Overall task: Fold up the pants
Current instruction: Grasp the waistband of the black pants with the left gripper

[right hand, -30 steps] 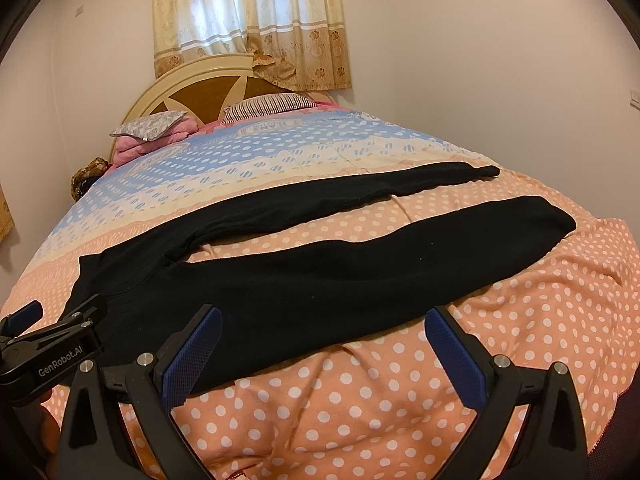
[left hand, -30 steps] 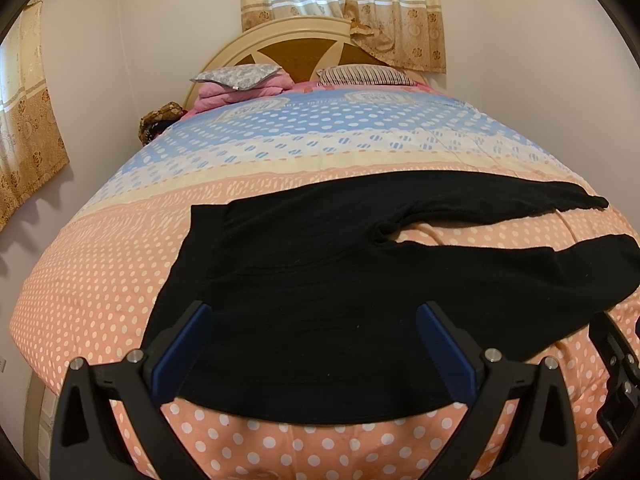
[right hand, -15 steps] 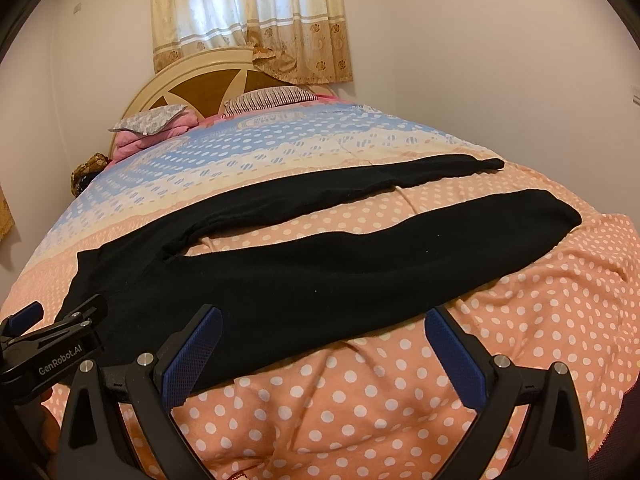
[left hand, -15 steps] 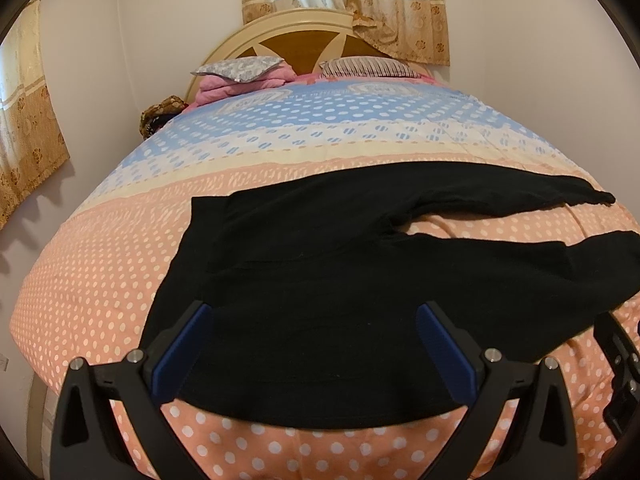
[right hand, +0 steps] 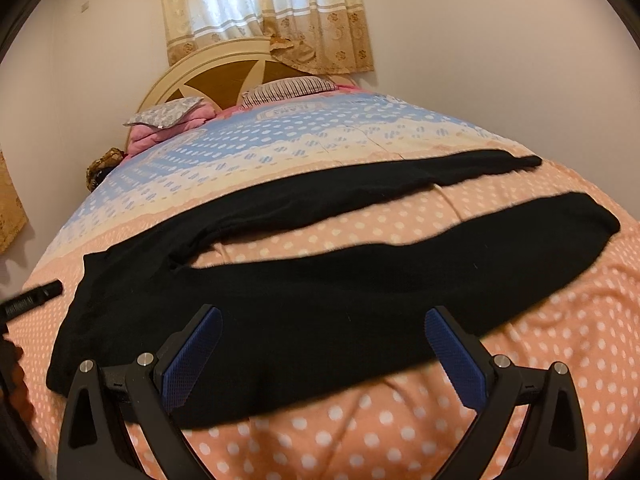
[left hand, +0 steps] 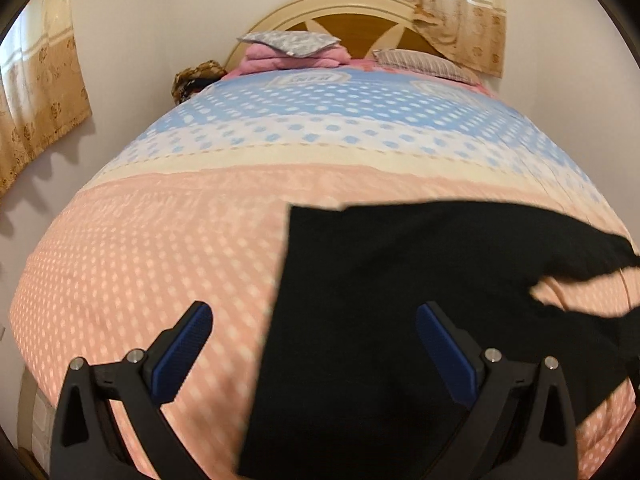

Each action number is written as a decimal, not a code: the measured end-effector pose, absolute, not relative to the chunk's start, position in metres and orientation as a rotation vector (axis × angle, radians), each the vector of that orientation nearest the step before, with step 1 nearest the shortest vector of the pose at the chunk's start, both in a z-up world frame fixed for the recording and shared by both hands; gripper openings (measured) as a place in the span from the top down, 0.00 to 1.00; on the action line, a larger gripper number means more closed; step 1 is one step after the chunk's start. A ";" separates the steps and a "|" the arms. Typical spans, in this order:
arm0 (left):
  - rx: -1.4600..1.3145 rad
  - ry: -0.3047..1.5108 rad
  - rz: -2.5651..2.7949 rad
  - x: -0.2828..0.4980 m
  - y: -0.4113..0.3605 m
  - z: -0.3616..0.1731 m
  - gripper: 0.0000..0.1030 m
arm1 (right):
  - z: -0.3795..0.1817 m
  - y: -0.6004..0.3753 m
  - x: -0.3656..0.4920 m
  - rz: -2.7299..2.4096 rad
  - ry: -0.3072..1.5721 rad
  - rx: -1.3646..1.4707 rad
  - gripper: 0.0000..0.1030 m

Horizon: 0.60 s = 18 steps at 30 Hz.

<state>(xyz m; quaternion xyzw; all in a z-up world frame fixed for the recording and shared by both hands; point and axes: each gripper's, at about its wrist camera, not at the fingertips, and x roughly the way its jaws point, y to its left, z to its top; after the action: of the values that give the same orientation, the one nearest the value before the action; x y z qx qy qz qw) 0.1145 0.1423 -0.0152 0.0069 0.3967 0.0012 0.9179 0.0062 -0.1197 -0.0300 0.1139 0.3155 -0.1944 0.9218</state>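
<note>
The left claw (left hand: 314,322) gapes wide and holds nothing, hovering above the waist edge of the pants (right hand: 304,280); its view is blurred and cuts off both legs at the right. The right claw (right hand: 322,326) is spread wide too, empty, over the nearer leg. One pair of black pants lies flat across the dotted bedspread (right hand: 400,432), two legs apart, waist toward the left. Beyond sit two pillows (right hand: 288,88) by the headboard (right hand: 224,76), then one curtain (right hand: 264,12).
</note>
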 end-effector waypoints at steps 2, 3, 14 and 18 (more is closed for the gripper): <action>0.022 0.834 -0.002 0.139 0.154 -0.018 0.00 | -0.030 -0.120 0.017 -0.391 0.657 0.222 0.01; 0.032 0.840 -0.008 0.149 0.156 -0.019 0.00 | -0.030 -0.119 0.023 -0.386 0.662 0.219 0.01; 0.067 1.000 -0.094 0.244 0.156 -0.065 0.48 | -0.028 -0.112 0.070 -0.274 0.713 0.201 0.01; -0.024 1.031 -0.159 0.256 0.158 -0.075 0.62 | -0.030 -0.118 0.085 -0.279 0.741 0.216 0.01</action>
<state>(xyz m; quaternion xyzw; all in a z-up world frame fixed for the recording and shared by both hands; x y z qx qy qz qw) 0.2558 0.1578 -0.0748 -0.0114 0.4923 -0.0761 0.8670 0.0847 -0.1182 -0.0303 0.1051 0.3600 -0.1357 0.9170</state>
